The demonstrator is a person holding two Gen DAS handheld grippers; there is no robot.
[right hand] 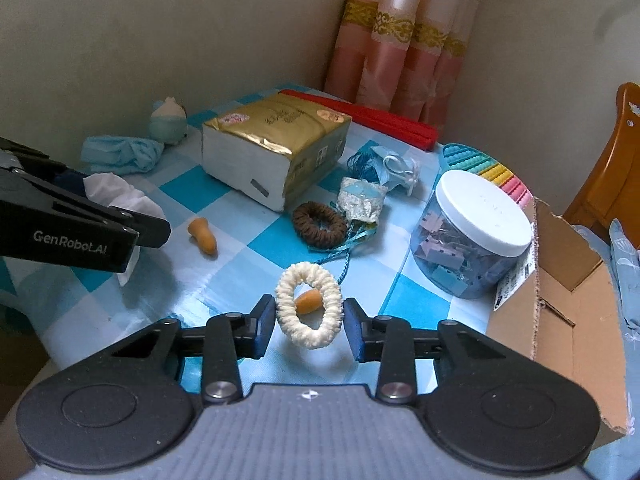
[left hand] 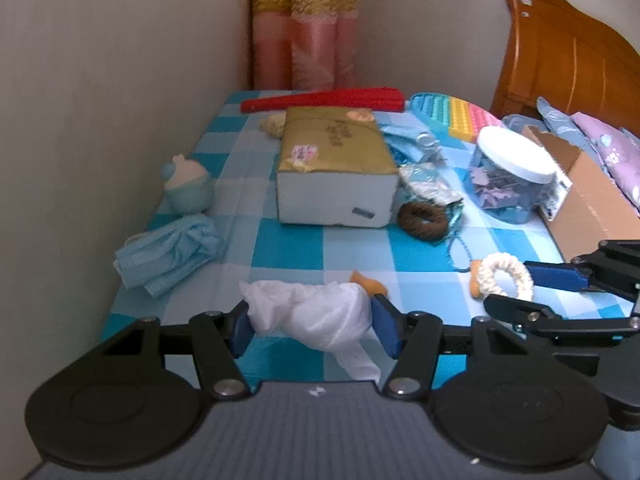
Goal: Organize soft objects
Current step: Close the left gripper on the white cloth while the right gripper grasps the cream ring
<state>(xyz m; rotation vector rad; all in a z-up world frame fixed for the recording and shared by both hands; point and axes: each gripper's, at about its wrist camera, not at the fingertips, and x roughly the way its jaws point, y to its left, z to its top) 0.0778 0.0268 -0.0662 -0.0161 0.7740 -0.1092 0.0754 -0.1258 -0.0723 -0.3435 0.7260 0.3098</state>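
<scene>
My left gripper (left hand: 310, 326) is shut on a crumpled white tissue (left hand: 316, 316) near the front of the blue checked table; the tissue also shows in the right wrist view (right hand: 116, 196). My right gripper (right hand: 310, 326) is open around a cream scrunchie (right hand: 310, 308), its pads just beside the ring. The scrunchie also shows in the left wrist view (left hand: 505, 278). An orange earplug (right hand: 307, 301) lies inside the ring. A second orange earplug (right hand: 203, 237), a brown scrunchie (right hand: 319, 225), a blue face mask (left hand: 170, 254) and a tissue pack (left hand: 336, 170) lie around.
An open cardboard box (right hand: 560, 292) stands at the right edge. A clear jar with a white lid (right hand: 476, 236) holds clips. A red folded item (left hand: 324, 100), a rainbow pop toy (left hand: 452, 114), a small round plush (left hand: 186, 186) and tangled blue ribbon (right hand: 362, 162) lie farther back. Walls close the left and back.
</scene>
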